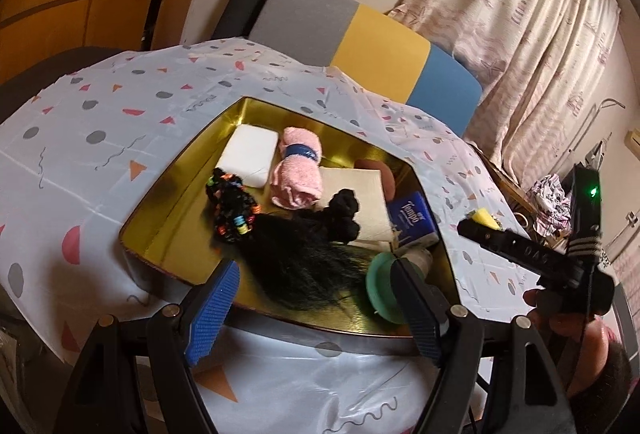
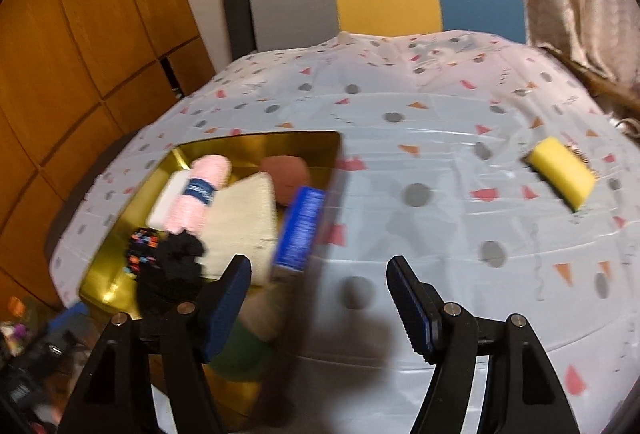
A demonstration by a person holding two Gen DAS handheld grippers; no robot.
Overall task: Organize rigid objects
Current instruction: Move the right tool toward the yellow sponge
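Gold tray (image 2: pixel 256 137) left, full: pink towel roll (image 2: pixel 204 189), blue box (image 2: pixel 300 230). Left gripper (image 1: pixel 316 310) open over tray. Right gripper (image 2: pixel 320 306) open, empty. Yellow sponge (image 2: pixel 560 177) far right on tablecloth (image 2: pixel 420 137), well apart: approach square, pinch narrow sides.

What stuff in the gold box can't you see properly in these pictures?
- Brown round thing: left wrist view, mostly hidden behind the cream pad.
- Green round thing: left wrist view, partly covered by the left gripper's fingers; right wrist view, blurred.
- Blue packet: right wrist view, print smeared by blur.
- Beaded hair ties: right wrist view, too blurred to count.
- Gold box: near edge hidden behind the right gripper.
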